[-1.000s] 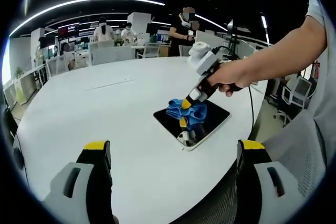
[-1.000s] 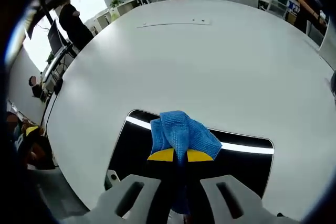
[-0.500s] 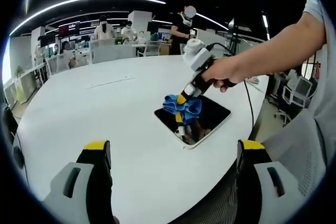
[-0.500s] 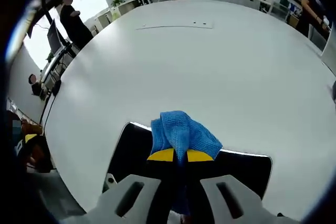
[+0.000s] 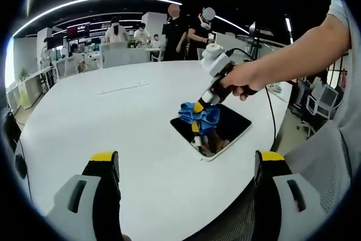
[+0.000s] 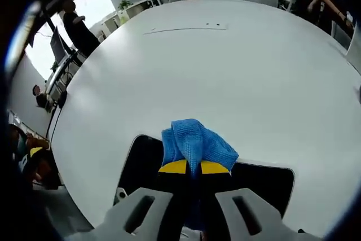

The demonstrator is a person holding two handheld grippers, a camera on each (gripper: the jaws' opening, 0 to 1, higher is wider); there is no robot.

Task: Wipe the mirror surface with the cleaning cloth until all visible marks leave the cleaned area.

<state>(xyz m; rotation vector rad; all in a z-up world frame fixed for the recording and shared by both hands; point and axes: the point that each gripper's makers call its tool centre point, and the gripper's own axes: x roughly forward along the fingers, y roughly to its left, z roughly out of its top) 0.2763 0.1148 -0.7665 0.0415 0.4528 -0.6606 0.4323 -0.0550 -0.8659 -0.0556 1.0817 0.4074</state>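
Nearest in the left gripper view, the left gripper (image 5: 186, 196) hangs low over the near edge of a wide white desk (image 5: 101, 122), its yellow-tipped fingers (image 5: 104, 159) spread far apart and holding nothing. Further in on the desk lies the mirror (image 5: 231, 125), a dark, flat, rounded rectangle with a pale rim, sitting near the desk's right edge. The right gripper (image 5: 198, 107), held in a person's hand (image 5: 242, 80), reaches down onto it, its fingers pressed together on a bunched blue cleaning cloth (image 5: 203, 115) that rests on the mirror's left part. In the right gripper view, the right gripper (image 6: 194, 167) shows the same pinch close up: the cleaning cloth (image 6: 194, 142) bulges out past the yellow tips, over the far edge of the mirror (image 6: 141, 162). The cloth looks soft, light and floppy, so a firm pinch on a gathered fold, as here, should suit it. The mirror looks stiff, slick and breakable; it may slide under the wiping unless the pressure stays gentle and flat. Beyond the desk stand office chairs (image 5: 121, 55) and several people (image 5: 200, 32).
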